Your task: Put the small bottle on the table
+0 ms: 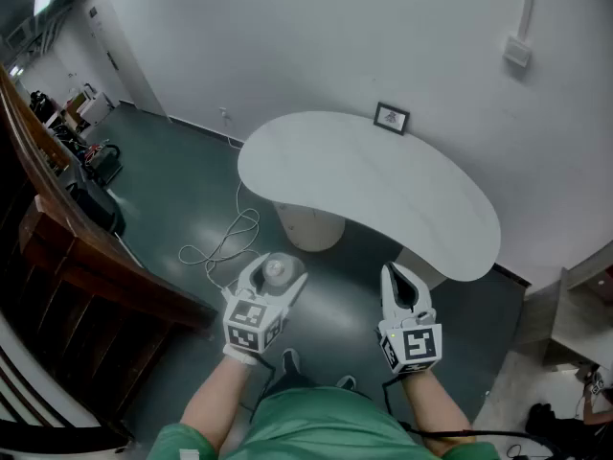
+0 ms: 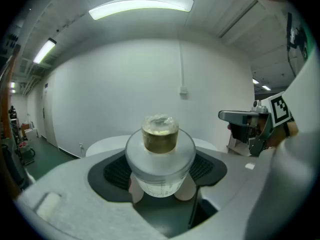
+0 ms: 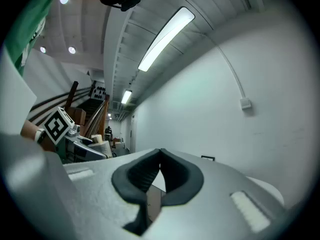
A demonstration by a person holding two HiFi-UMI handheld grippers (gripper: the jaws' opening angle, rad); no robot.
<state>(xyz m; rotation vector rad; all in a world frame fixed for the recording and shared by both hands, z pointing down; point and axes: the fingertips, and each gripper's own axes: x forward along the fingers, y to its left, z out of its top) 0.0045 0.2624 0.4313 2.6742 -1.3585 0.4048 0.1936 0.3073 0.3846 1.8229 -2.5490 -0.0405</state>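
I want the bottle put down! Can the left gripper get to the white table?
Probably yes: the left gripper, holding the small bottle, has nothing between it and the white table.

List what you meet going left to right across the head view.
Wooden railing → left tongs, closed on the small bottle → right tongs, shut and empty → white wall box.
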